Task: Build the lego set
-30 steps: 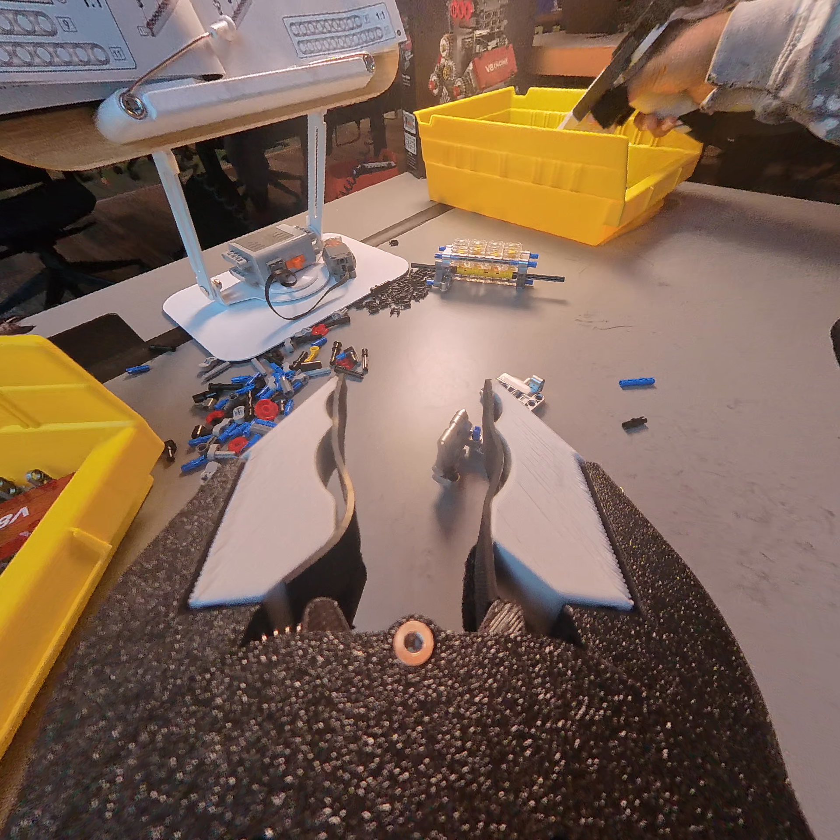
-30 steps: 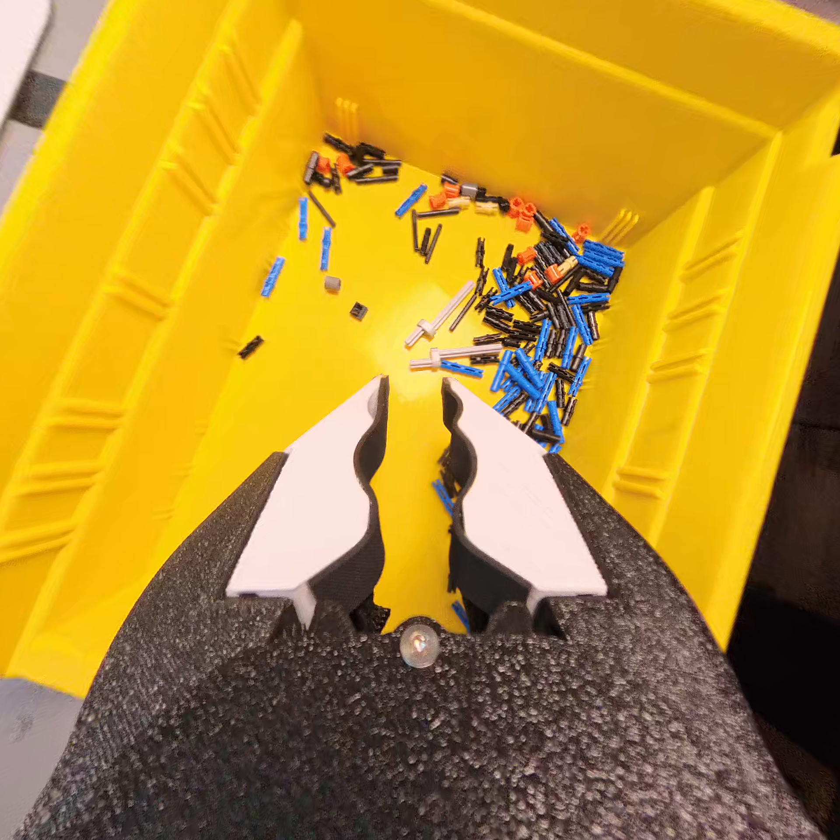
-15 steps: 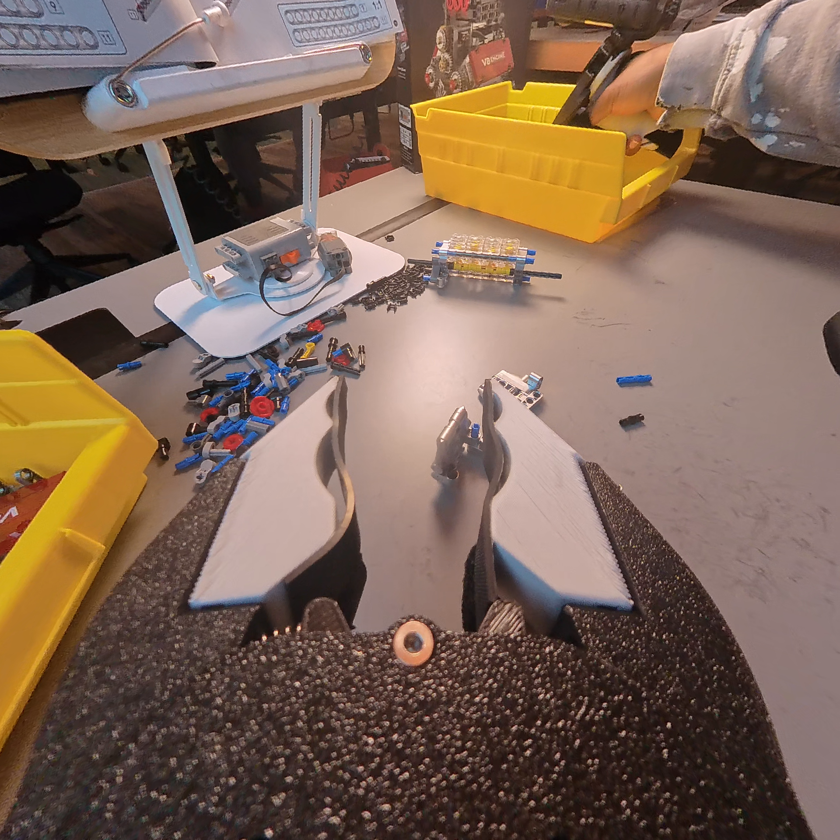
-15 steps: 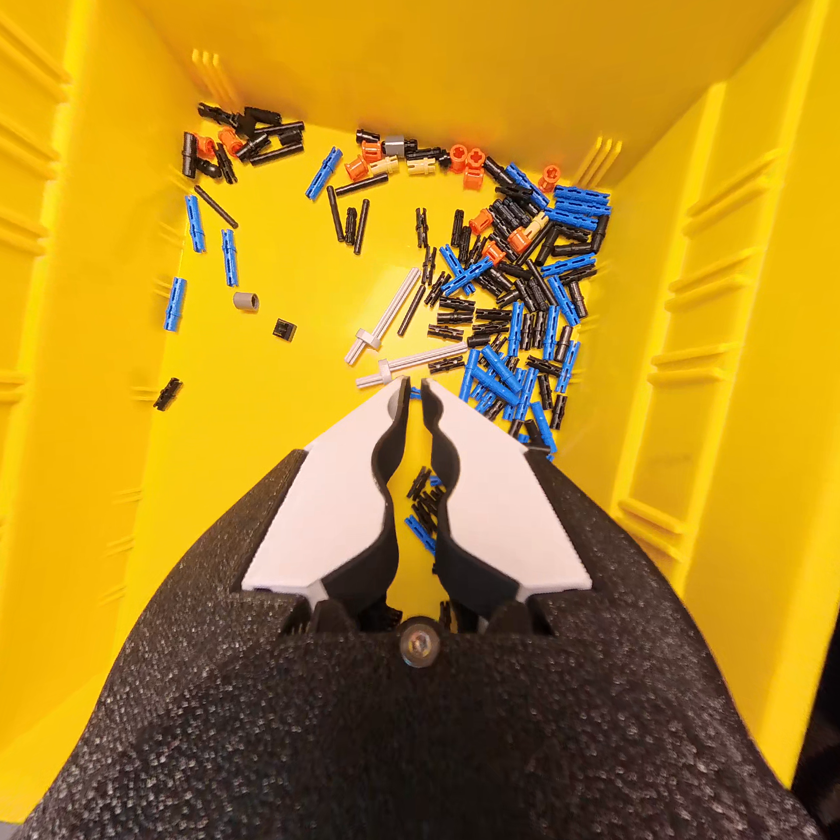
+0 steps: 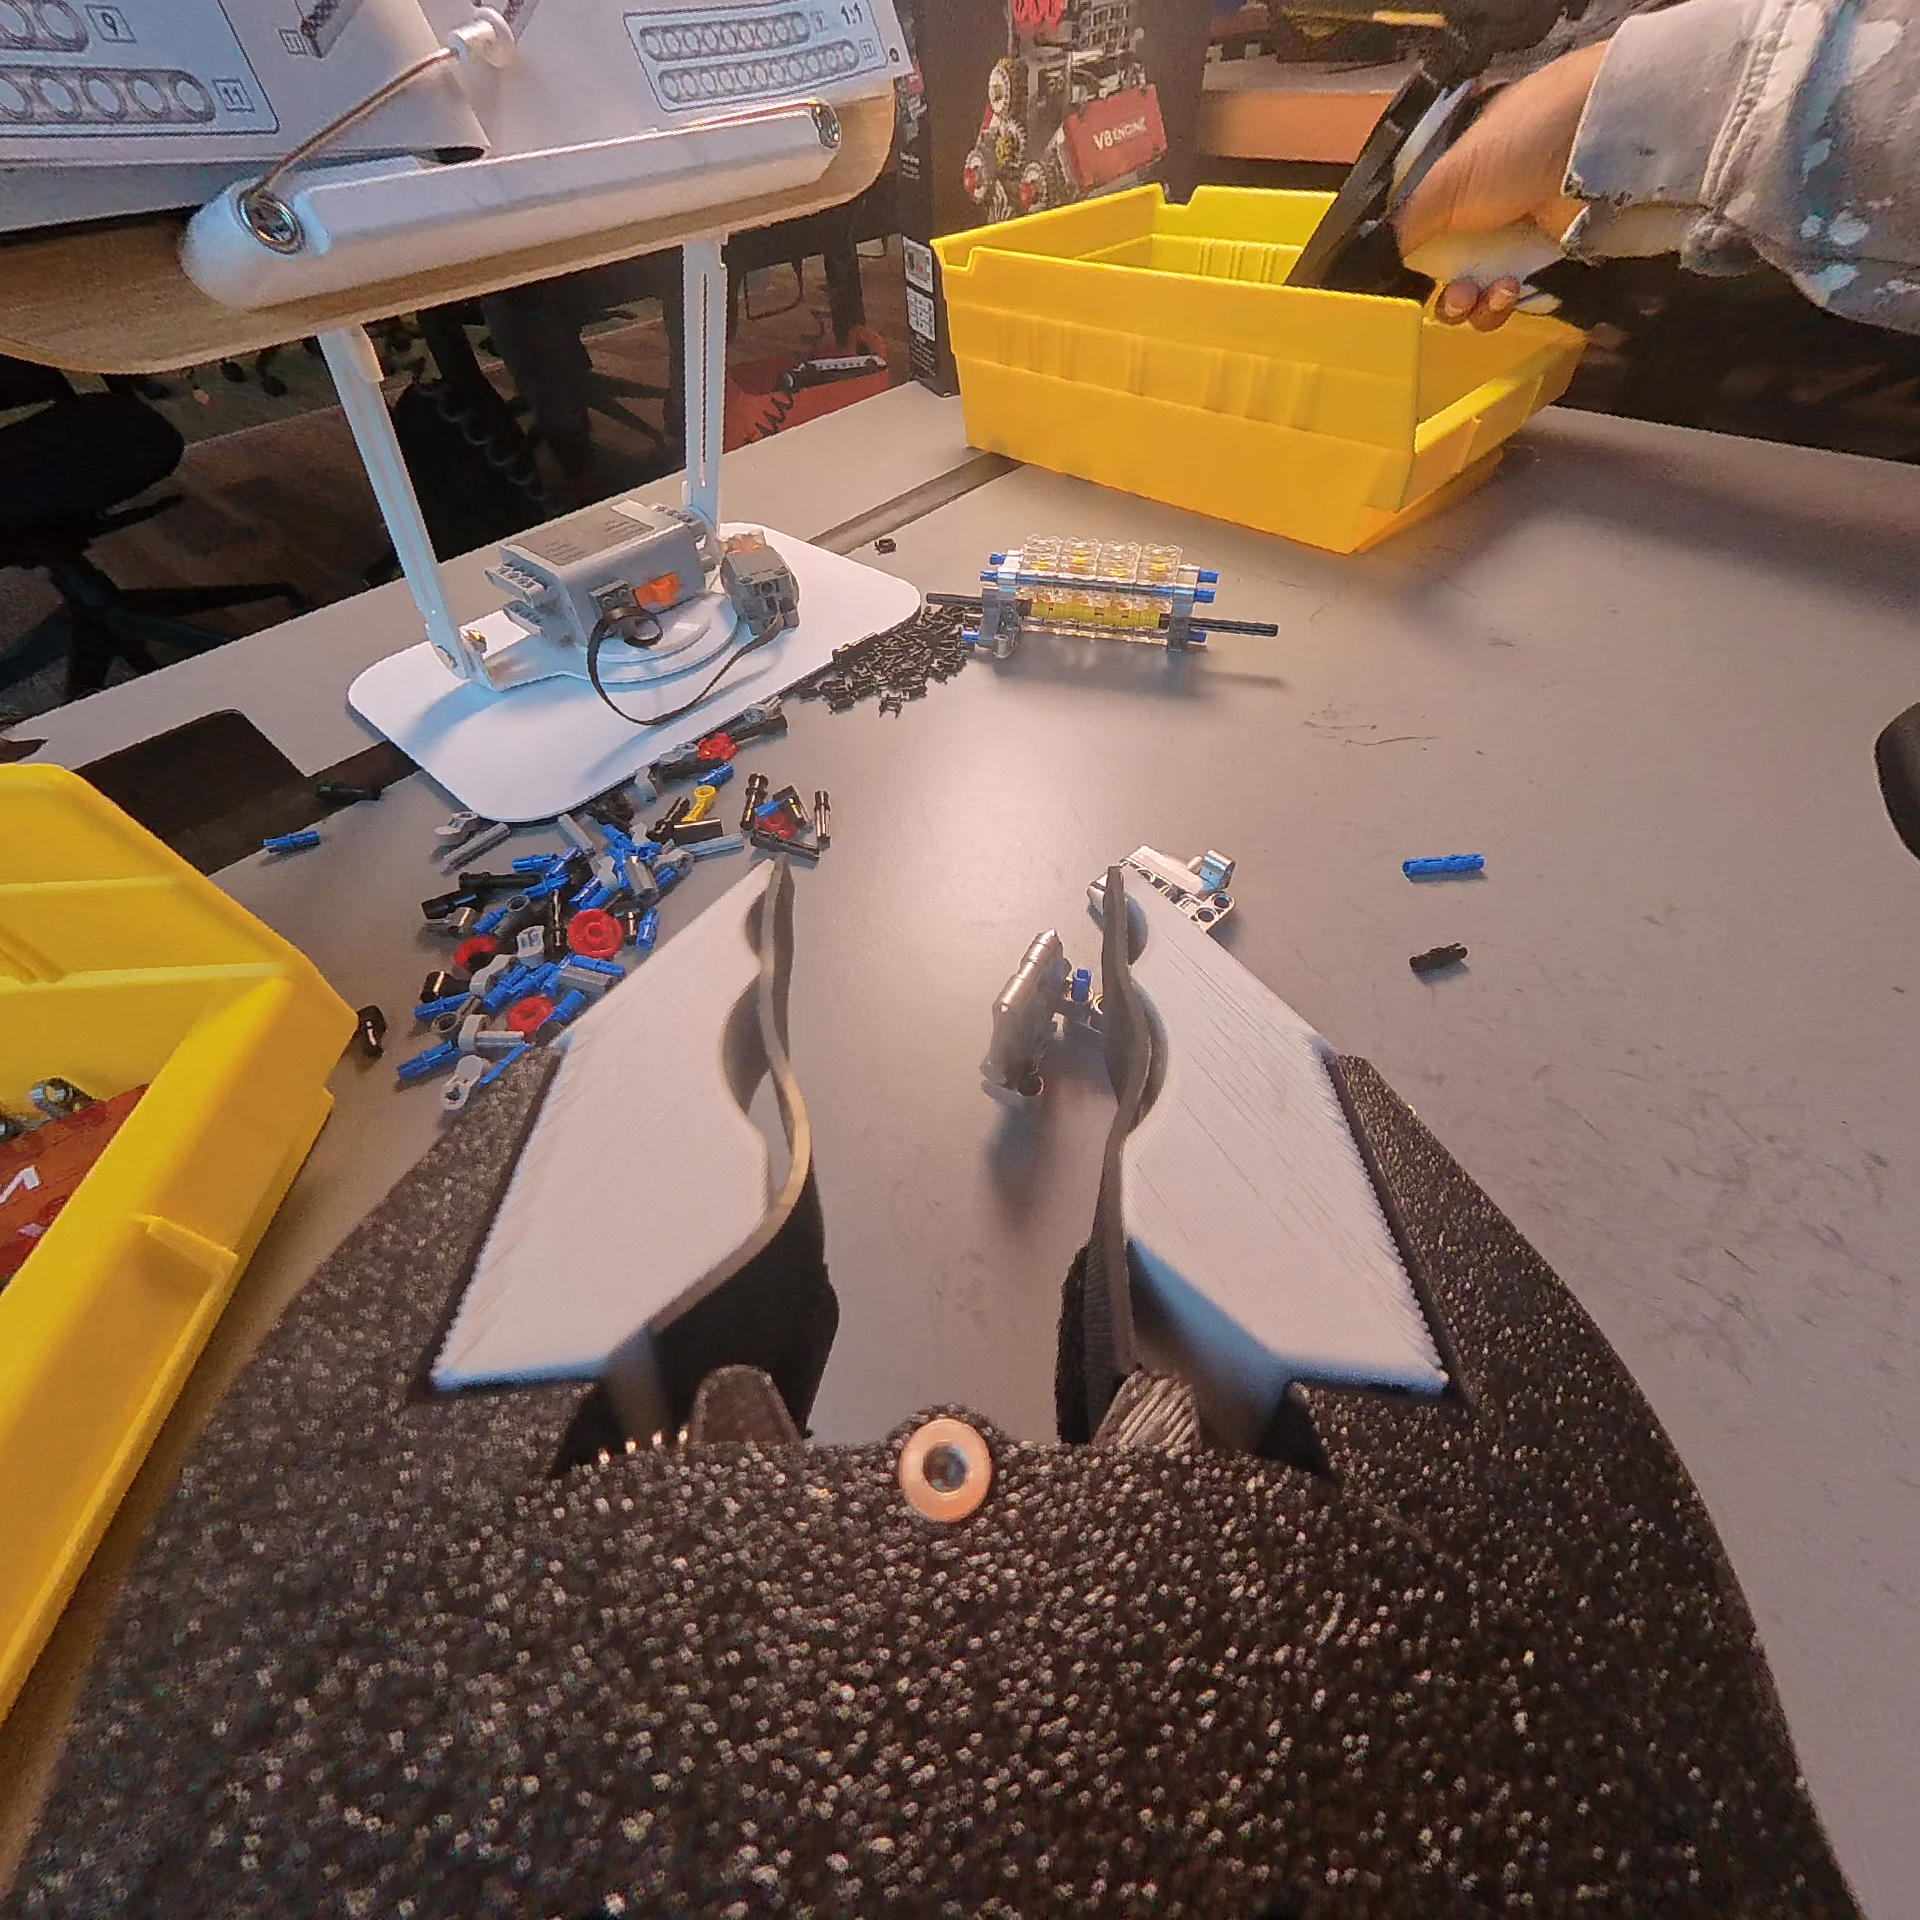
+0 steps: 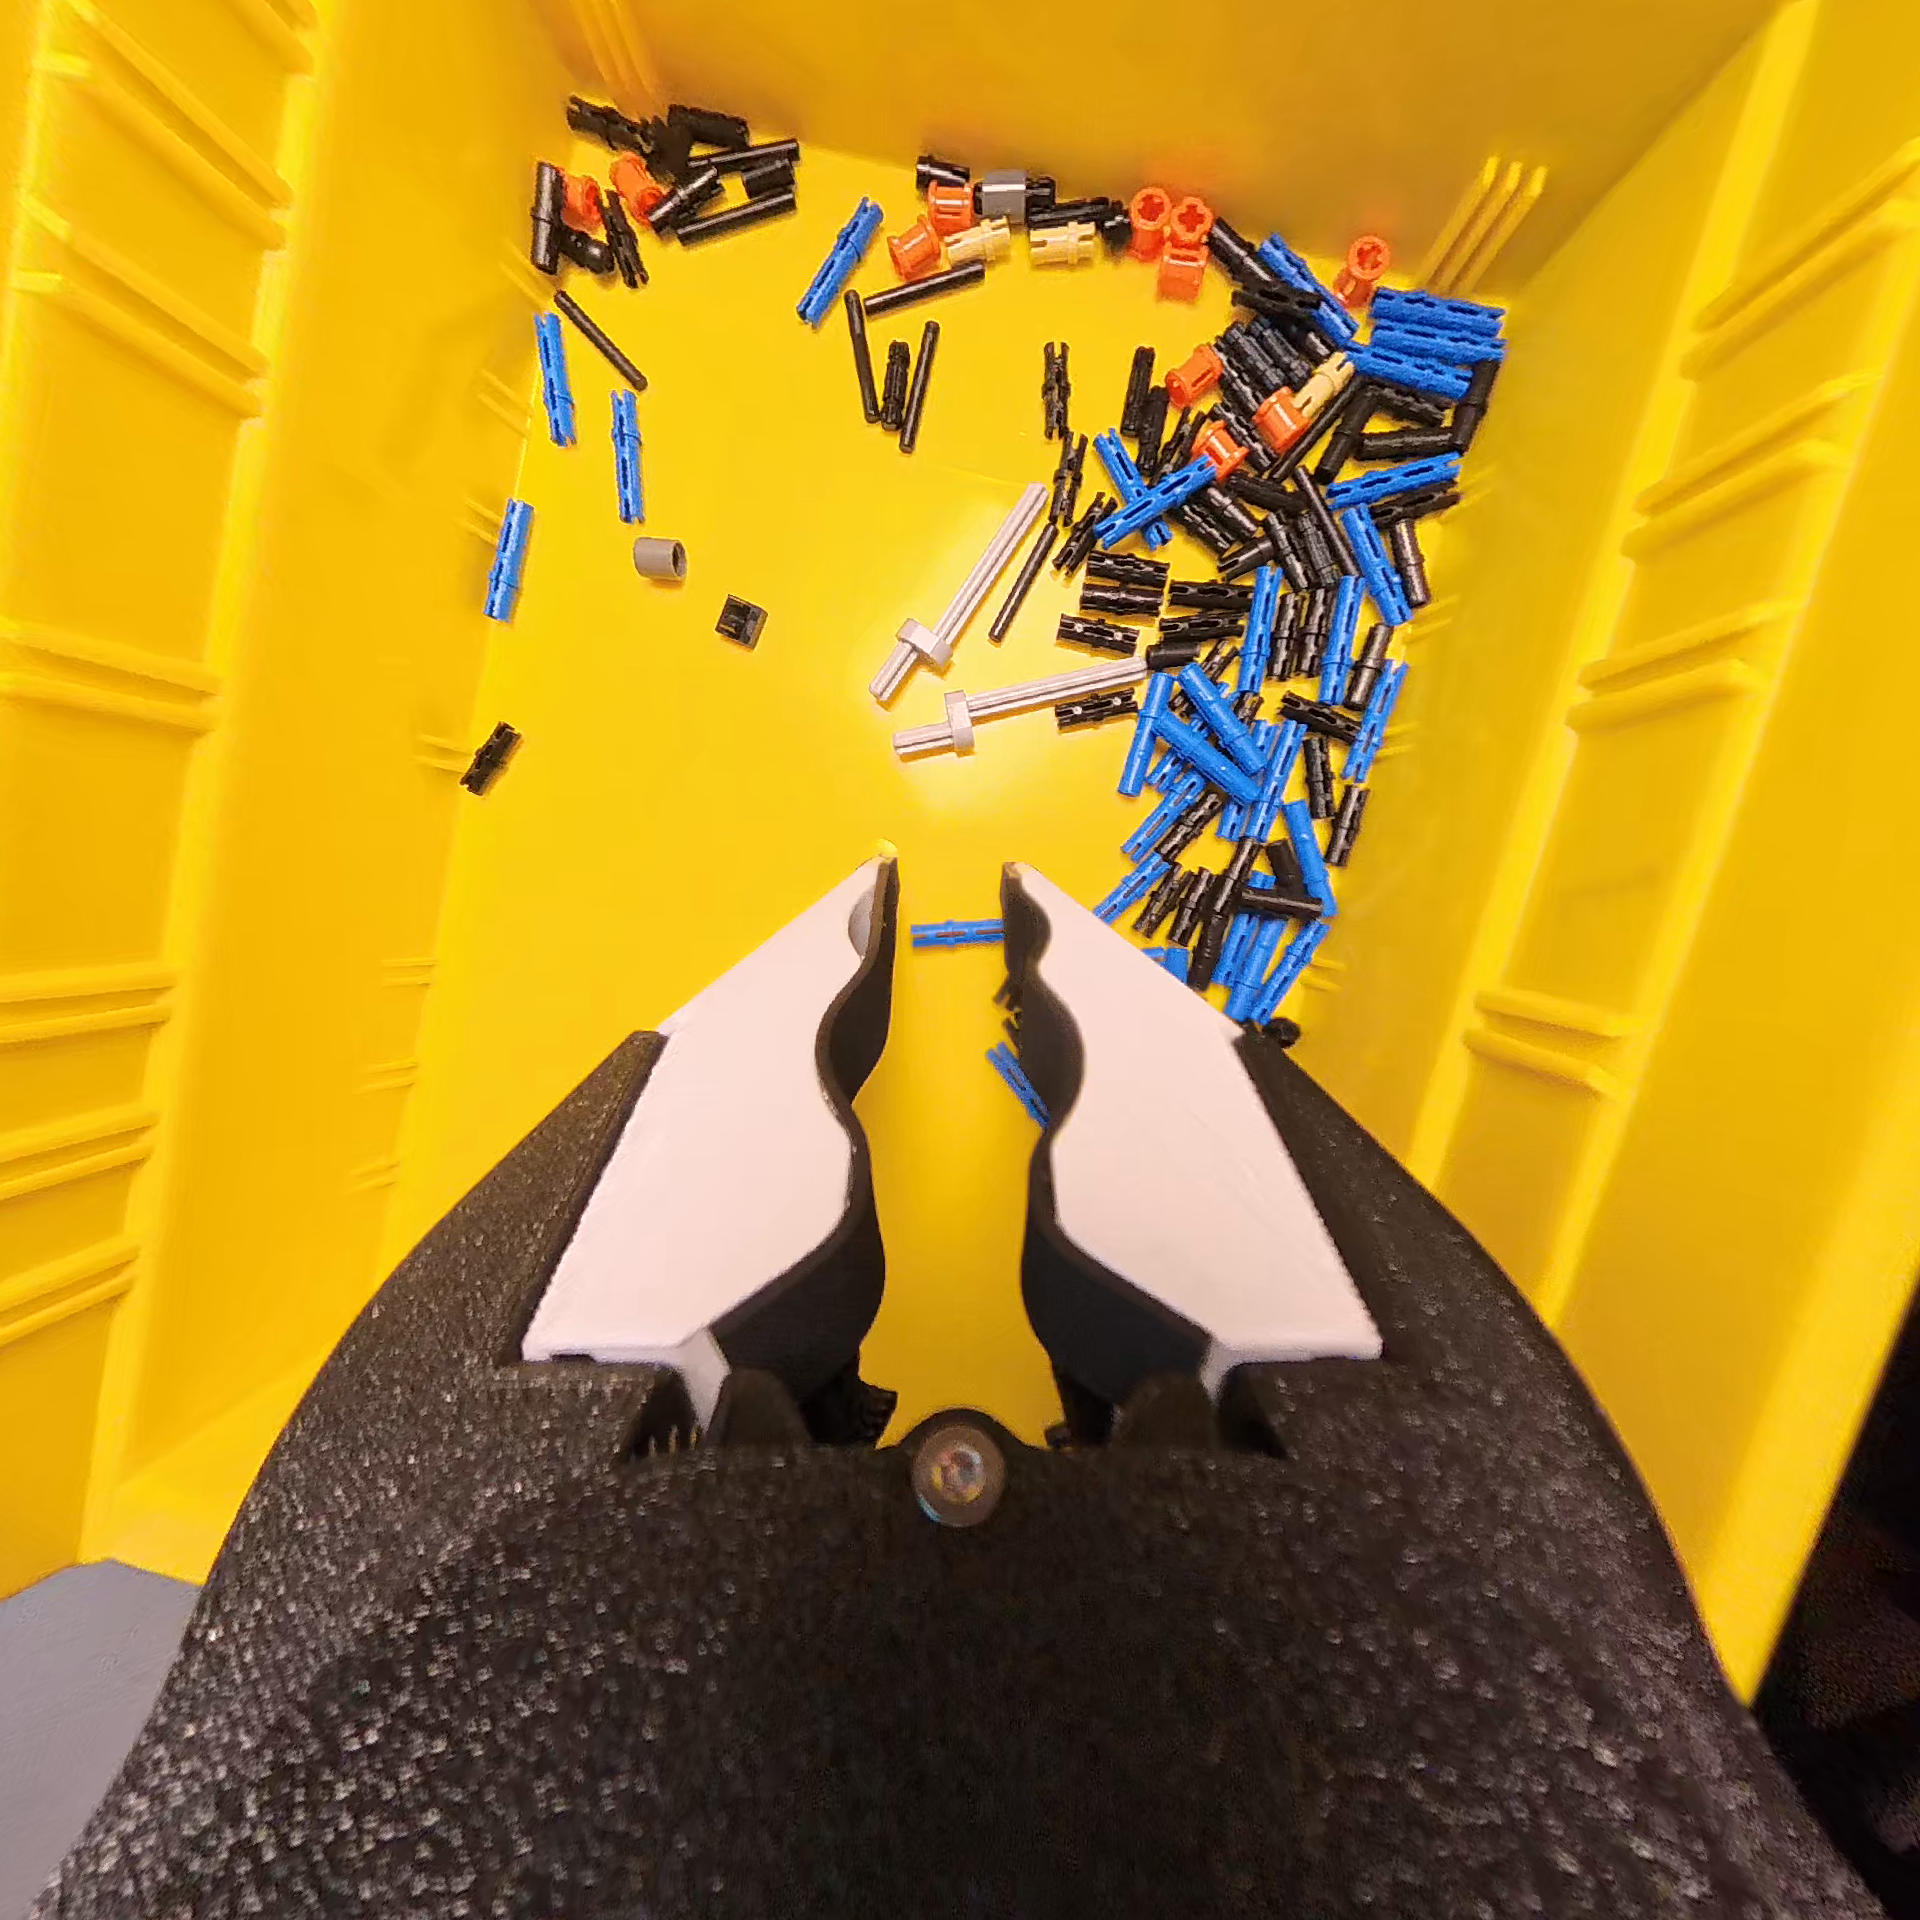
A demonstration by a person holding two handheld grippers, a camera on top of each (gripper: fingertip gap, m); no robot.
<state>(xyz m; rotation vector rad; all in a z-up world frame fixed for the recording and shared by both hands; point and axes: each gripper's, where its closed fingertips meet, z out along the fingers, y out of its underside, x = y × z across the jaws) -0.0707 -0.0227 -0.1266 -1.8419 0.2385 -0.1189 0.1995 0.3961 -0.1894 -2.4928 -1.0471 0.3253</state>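
My left gripper [image 5: 943,873] is open and empty, low over the grey table [image 5: 1558,831]. A small grey part with blue pins [image 5: 1027,1023] lies on the table between the jaws, close to the right finger [image 5: 1226,1122]. My right gripper [image 6: 948,878] is open by a narrow gap, deep inside a yellow bin [image 6: 260,831]. A thin blue pin [image 6: 956,928] lies crosswise between its fingertips; I cannot tell whether they touch it. A heap of blue and black pins [image 6: 1247,675] lies to the right, with two light grey axles [image 6: 997,707] ahead. In the left wrist view that bin [image 5: 1195,384] stands far right, a person's hand [image 5: 1475,208] holding the gripper in it.
A white stand [image 5: 644,686] with a grey battery box [image 5: 603,582] stands far left, under a board with instruction sheets. Loose small parts [image 5: 582,914] lie in front of it. A blue and clear brick assembly [image 5: 1101,603] sits mid-table. Another yellow bin [image 5: 125,1039] is at the left. Tip to tip, the grippers are about 50 cm apart.
My right gripper went deeper into the bin, narrowed almost shut, then opened a little; a blue pin now lies between its tips. My left gripper stays open over the grey part.
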